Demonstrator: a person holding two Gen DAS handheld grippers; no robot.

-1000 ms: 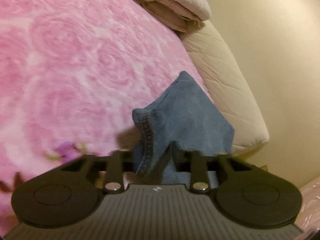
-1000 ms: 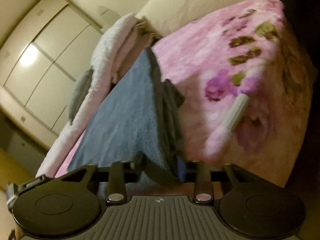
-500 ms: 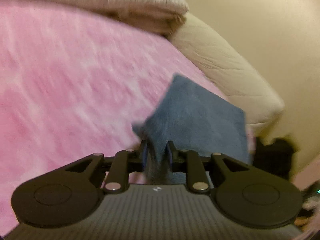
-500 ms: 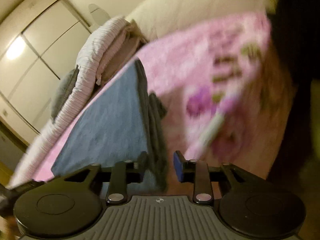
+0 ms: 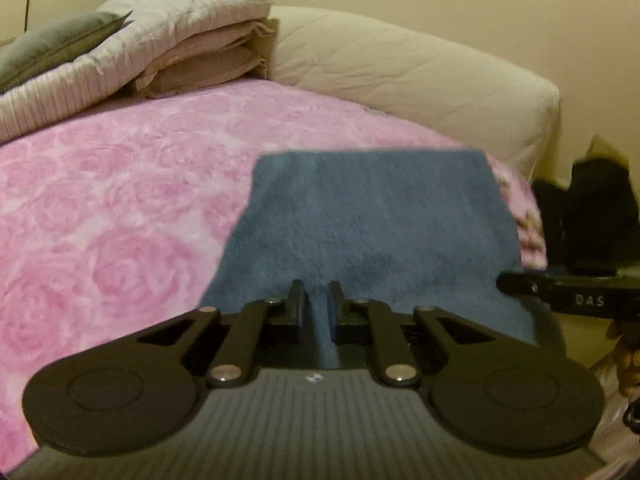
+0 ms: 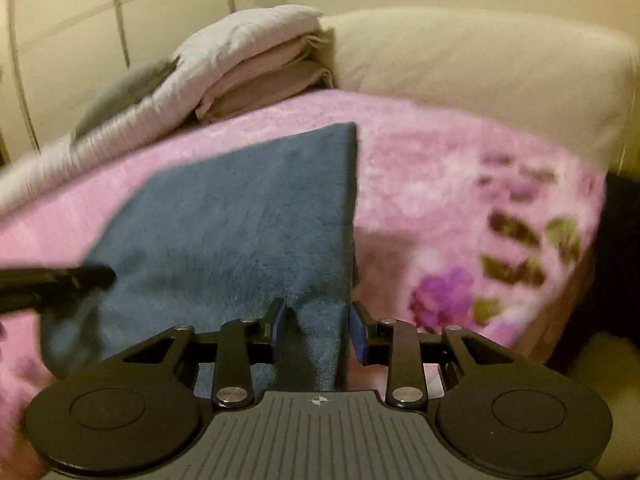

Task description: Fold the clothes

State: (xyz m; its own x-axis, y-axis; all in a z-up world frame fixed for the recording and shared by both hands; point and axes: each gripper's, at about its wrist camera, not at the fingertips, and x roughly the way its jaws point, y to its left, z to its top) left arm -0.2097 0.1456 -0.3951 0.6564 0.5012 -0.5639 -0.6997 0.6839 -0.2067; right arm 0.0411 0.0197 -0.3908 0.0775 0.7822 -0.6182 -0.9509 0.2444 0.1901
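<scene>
Left gripper point(image 5: 317, 298): I read the jaws as narrow, pinched on the near edge of the blue garment point(image 5: 372, 224). A strip of cloth runs down between the two fingers, and both pads sit against it. The jaws have just been closing a little, cloth between them.

Right gripper point(image 6: 318, 320): I see the jaws at a middling gap, having just been opening. A fold of the same blue garment point(image 6: 240, 216) lies between them. The left pad point(image 6: 279, 320) touches the fabric. The right pad point(image 6: 359, 330) stands clear of it, pink showing in the gap, so I log no grip here.

Garment, place: it lies spread on the pink floral blanket point(image 5: 120, 200), flat, its far edge straight. From the right wrist view its right edge runs straight away from the gripper. The weave looks like denim or a napped cloth; I cannot tell which.

Cross-view: the right gripper's arm enters the left wrist view at the right edge, lettered "DAS". The left gripper's dark finger enters the right wrist view at the left, over the garment's corner.

Background: a folded stack of pale bedding point(image 5: 192, 40) sits at the far end of the blanket, a cream mattress point(image 5: 420, 76) beside it.

Focus: both views are slightly blurred.
</scene>
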